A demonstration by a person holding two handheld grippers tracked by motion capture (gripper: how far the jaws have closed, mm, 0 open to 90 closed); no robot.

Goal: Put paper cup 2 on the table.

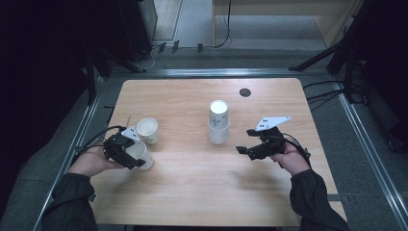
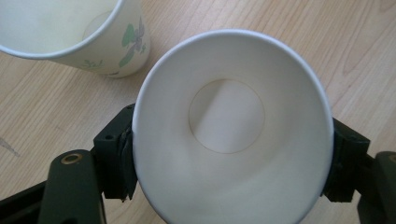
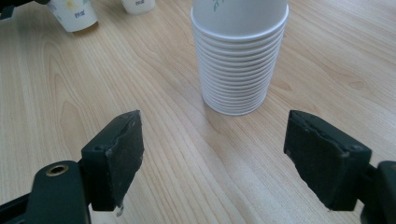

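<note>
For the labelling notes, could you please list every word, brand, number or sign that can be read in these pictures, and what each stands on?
No text can be read.
Loose paper cup: green floral print with small green marks below it, too blurred to read.
Two far cups: small dark print, too small to read.
Stack of cups: a green mark at the top edge, no letters legible.
Held cup: plain white inside.

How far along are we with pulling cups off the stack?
Done: one loose cup stands upright on the table. In hand: the left gripper clamps a second cup. Left: the inverted stack holds many cups; the right gripper waits open before it.
</note>
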